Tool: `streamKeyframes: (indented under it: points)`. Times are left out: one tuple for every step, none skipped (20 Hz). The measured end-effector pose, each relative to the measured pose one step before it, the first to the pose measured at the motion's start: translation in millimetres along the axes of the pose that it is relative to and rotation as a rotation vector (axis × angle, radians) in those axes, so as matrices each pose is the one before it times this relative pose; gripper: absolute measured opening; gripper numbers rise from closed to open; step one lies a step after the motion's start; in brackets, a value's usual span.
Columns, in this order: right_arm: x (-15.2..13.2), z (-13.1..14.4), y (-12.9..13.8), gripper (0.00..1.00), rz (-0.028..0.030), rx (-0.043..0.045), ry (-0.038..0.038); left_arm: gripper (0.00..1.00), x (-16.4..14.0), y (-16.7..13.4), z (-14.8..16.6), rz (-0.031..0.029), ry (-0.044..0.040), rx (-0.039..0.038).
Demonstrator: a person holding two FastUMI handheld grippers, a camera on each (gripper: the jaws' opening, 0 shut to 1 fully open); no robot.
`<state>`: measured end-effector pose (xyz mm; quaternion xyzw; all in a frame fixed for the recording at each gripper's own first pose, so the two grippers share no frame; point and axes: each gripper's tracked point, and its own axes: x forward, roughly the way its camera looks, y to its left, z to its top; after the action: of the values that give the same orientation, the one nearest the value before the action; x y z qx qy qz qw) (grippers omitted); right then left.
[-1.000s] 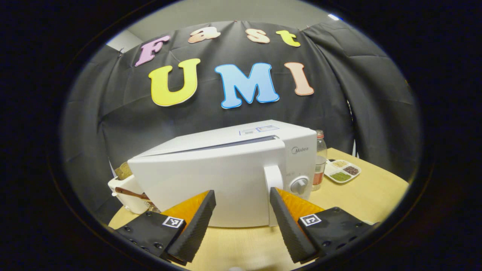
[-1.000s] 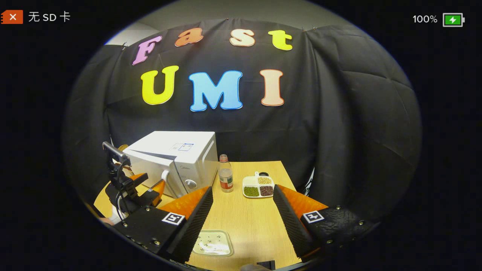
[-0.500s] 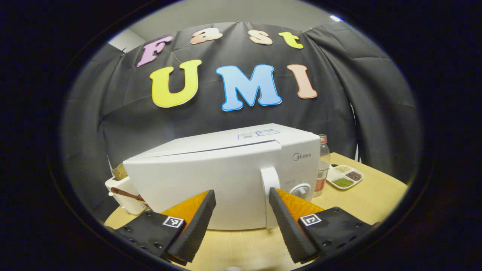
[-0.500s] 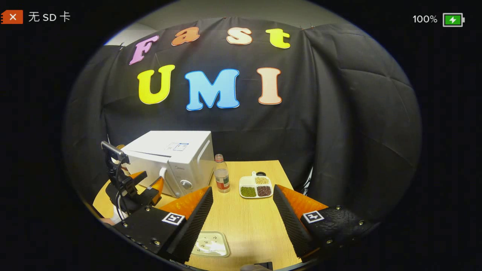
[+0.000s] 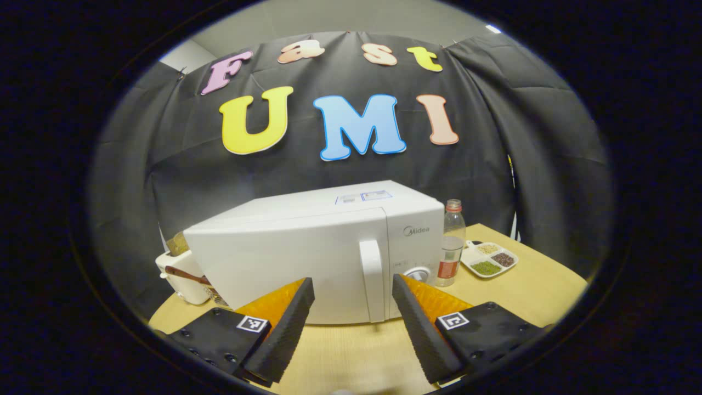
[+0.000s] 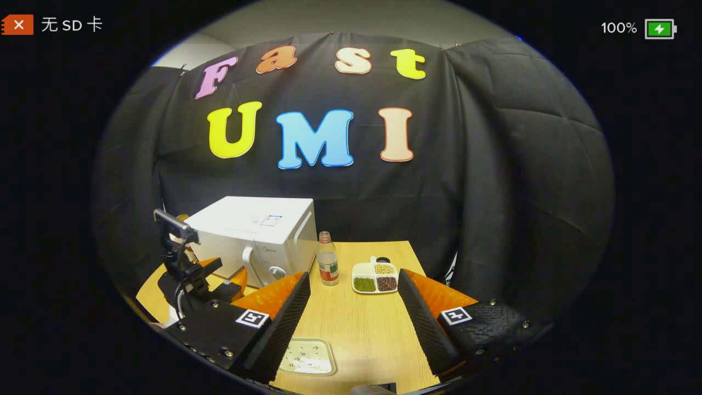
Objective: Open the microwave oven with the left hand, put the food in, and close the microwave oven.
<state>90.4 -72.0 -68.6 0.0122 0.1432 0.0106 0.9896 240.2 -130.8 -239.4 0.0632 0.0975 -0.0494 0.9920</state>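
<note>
We see the white microwave oven [image 5: 323, 252] at the centre of the left gripper view, standing on the wooden bench [image 5: 526, 285] with its door flush against the body and its upright handle [image 5: 372, 280] just left of the control dial. The left hand-held gripper [image 5: 351, 323] sits low in that frame, its fingers spread wide and holding nothing, the handle framed in the gap between them but apart from both. In our judgement the door-opening step is not yet begun. To do it well we would bring the fingers on either side of the handle, close firmly, then pull along the door's arc and not straight back, so the oven does not slide on the bench.

In the right gripper view the right hand-held gripper [image 6: 354, 323] is likewise wide open and empty, over a pale tray [image 6: 307, 356] at lower centre, which we take to be the food. A clear bottle [image 6: 328, 266] and a divided dish of grains [image 6: 375, 277] stand right of the oven, near enough that the tray's path should keep clear of them.
</note>
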Motion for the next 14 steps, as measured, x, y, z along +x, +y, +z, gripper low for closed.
streamKeyframes:
  points:
    - [-4.36, 5.20, -1.75, 0.98, 0.00457, 0.01054, -0.01185, 0.94, -14.89, -2.63, 12.16, -0.00683, -0.01398, -0.00457]
    - [-2.87, 5.88, -0.37, 0.98, 0.00691, 0.00748, -0.01862, 0.99, -16.53, -1.65, 16.01, -0.00457, -0.01241, -0.01048]
    - [-3.36, 7.51, -1.04, 0.98, 0.00671, -0.00230, -0.02169, 0.94, -16.71, -2.05, 16.40, -0.00796, -0.00764, -0.01284]
    - [-4.79, 5.24, -2.43, 0.98, 0.00340, -0.00556, -0.01659, 0.99, -17.04, -0.75, 18.01, -0.00158, -0.00992, -0.01538]
    - [-6.49, 5.64, -1.01, 0.98, 0.01030, -0.00539, -0.01768, 0.99, -16.60, -2.38, 19.39, -0.00626, -0.01823, -0.02790]
    - [-5.48, 5.42, -0.55, 0.98, 0.00711, -0.00681, -0.02084, 0.96, -15.40, -3.38, 19.96, -0.00579, -0.01998, -0.02473]
    - [-4.00, 6.15, -2.20, 0.98, -0.00065, -0.01029, -0.02347, 0.96, -15.03, 1.38, 19.23, 0.00696, -0.01662, -0.01237]
    - [-5.82, 7.50, -2.54, 0.98, -0.00323, -0.00605, -0.02578, 0.95, -13.91, 1.54, 19.56, 0.01061, -0.01912, -0.00828]
    - [-5.67, 8.25, 0.56, 0.98, 0.00504, 0.00442, -0.02383, 0.94, -12.73, 0.37, 19.17, 0.00045, -0.02047, -0.00920]
    - [-4.97, 7.17, 2.07, 0.98, 0.00745, 0.00879, -0.01822, 0.96, -13.29, 2.60, 18.82, 0.01140, -0.02042, 0.00068]
    - [-4.76, 8.22, 0.73, 0.98, 0.00207, 0.00495, -0.01462, 0.99, -12.35, 7.20, 17.44, 0.01691, -0.01588, 0.01116]
    - [-2.52, 7.11, -1.25, 0.98, -0.00158, 0.00030, -0.01594, 0.94, -10.48, 7.50, 19.40, 0.01622, -0.02750, 0.00736]
    - [-1.77, 7.87, -1.85, 0.98, -0.01006, -0.00376, -0.01715, 0.97, -10.33, 7.40, 16.75, 0.01531, -0.02076, 0.00781]
    - [-2.08, 7.59, -2.49, 0.98, -0.01707, -0.00540, -0.01136, 0.98, -10.97, 7.69, 14.25, 0.01854, -0.01304, 0.00081]
